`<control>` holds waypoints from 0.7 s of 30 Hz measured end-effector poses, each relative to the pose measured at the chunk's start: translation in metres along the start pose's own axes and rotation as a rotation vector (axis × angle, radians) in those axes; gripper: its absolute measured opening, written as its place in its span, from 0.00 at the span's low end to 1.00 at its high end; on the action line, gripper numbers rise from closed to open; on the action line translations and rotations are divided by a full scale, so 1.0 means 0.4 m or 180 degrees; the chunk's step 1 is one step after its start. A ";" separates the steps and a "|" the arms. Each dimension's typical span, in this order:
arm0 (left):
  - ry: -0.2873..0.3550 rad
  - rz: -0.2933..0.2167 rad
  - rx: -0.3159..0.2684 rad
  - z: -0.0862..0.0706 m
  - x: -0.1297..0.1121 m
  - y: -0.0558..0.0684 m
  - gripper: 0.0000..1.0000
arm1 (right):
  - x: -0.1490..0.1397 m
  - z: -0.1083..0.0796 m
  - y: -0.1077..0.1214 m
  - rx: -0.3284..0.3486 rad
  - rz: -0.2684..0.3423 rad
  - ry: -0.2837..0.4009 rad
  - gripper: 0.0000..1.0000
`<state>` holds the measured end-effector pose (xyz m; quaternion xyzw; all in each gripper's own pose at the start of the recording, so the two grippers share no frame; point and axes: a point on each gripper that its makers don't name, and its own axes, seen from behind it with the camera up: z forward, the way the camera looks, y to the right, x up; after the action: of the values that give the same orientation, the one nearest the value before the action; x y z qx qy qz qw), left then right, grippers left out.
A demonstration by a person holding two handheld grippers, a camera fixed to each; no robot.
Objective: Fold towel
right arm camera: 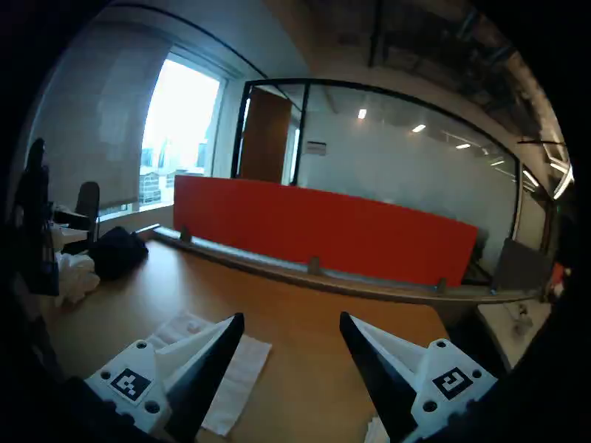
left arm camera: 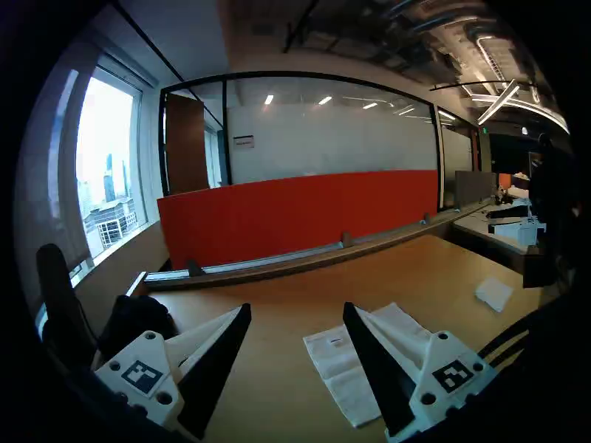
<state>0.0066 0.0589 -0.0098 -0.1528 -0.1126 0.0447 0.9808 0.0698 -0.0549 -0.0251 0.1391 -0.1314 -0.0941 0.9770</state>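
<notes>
A white towel lies flat on the wooden desk, folded into a long strip. In the left gripper view it sits under and beside the right finger of my left gripper, which stands open above the desk with nothing between its fingers. In the right gripper view the same towel lies low on the left, partly hidden behind the left finger of my right gripper. That gripper is open too and holds nothing.
A red divider panel runs along the desk's far edge. A small white cloth lies at the right. A black bag and a crumpled white cloth sit at the left end. A black chair stands nearby.
</notes>
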 end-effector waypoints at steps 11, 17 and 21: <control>-0.0300 0.0165 -0.0366 0.005 -0.072 0.054 0.92 | -0.060 0.013 -0.079 0.0488 -0.0342 -0.0368 1.00; -0.0420 0.0218 -0.0481 0.012 -0.125 0.079 0.92 | -0.109 0.025 -0.120 0.0687 -0.0450 -0.0514 1.00; -0.0483 0.0234 -0.0544 0.017 -0.165 0.098 0.92 | -0.151 0.035 -0.143 0.0777 -0.0503 -0.0606 1.00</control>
<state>-0.0611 0.0902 -0.0292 -0.2361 -0.1842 0.0824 0.9505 0.0002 -0.0989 -0.0429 0.2571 -0.2224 -0.1666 0.9256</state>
